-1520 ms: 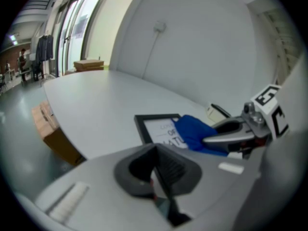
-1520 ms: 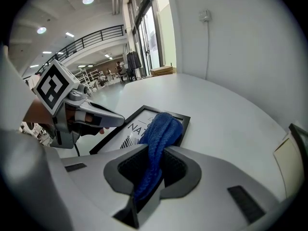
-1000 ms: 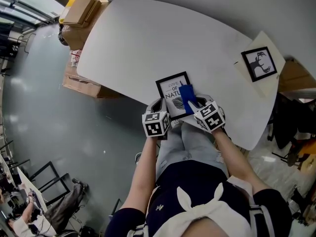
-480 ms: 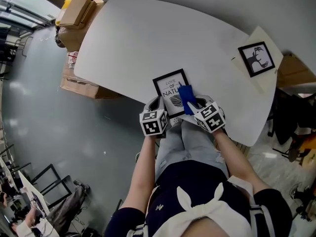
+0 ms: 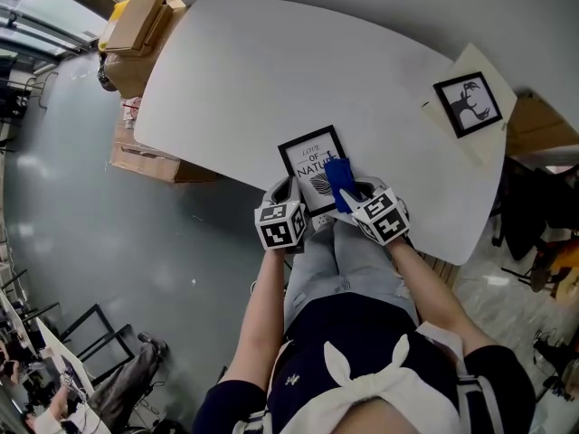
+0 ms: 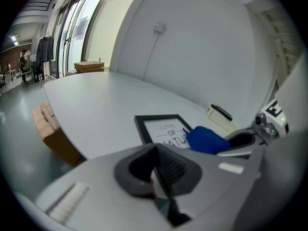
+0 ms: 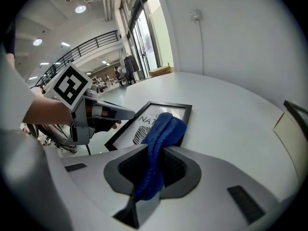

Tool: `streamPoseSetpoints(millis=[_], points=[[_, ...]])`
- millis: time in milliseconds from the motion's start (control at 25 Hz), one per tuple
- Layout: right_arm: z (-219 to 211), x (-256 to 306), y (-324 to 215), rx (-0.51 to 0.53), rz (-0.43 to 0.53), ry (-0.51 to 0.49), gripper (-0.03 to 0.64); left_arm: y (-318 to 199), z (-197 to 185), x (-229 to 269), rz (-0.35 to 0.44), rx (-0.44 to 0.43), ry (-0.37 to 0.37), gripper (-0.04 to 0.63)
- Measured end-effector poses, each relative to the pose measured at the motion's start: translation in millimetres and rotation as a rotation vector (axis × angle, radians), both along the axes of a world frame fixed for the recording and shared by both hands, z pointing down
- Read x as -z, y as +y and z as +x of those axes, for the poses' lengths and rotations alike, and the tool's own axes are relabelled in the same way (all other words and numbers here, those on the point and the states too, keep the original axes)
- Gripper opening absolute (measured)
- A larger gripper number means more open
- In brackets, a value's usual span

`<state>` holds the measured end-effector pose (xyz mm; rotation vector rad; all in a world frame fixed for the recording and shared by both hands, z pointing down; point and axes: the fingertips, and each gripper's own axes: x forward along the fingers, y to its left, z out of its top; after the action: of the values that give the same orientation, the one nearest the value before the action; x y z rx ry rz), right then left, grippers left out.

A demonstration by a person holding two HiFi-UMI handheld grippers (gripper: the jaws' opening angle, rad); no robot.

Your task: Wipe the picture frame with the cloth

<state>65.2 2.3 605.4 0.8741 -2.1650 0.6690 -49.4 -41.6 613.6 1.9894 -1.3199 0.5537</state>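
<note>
Two frames share one worktop (image 5: 262, 70): the picture frame (image 5: 308, 167) at 6 o'clock under one blue cloth (image 5: 338, 176) pinched by the right claw (image 5: 351, 195), left claw (image 5: 291, 190) pressed together, a second frame (image 5: 467, 103) at 2 o'clock.

Seen from above, two bare forearms reach up from the lower centre of the frame, side by side. The left forearm (image 5: 261, 319) runs almost straight up, and the right forearm (image 5: 432, 286) slants in from the lower right. Each hand holds a gripper just below the middle of the frame, marker cubes facing up, tips pointing toward the top. The left gripper (image 5: 290, 195) has its jaws pressed together with nothing between them. The right gripper (image 5: 351, 194), close beside it, is clamped on a blue cloth (image 7: 162, 128).
</note>
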Motion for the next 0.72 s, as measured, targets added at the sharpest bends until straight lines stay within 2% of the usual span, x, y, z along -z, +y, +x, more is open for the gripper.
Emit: streamPoseSetpoints(millis=[720], points=[[-51.3, -2.1, 15.2, 0.080, -0.041, -0.064, 0.061, 0.8, 1.1, 0.0, -0.001, 0.004, 0.019, 0.003]])
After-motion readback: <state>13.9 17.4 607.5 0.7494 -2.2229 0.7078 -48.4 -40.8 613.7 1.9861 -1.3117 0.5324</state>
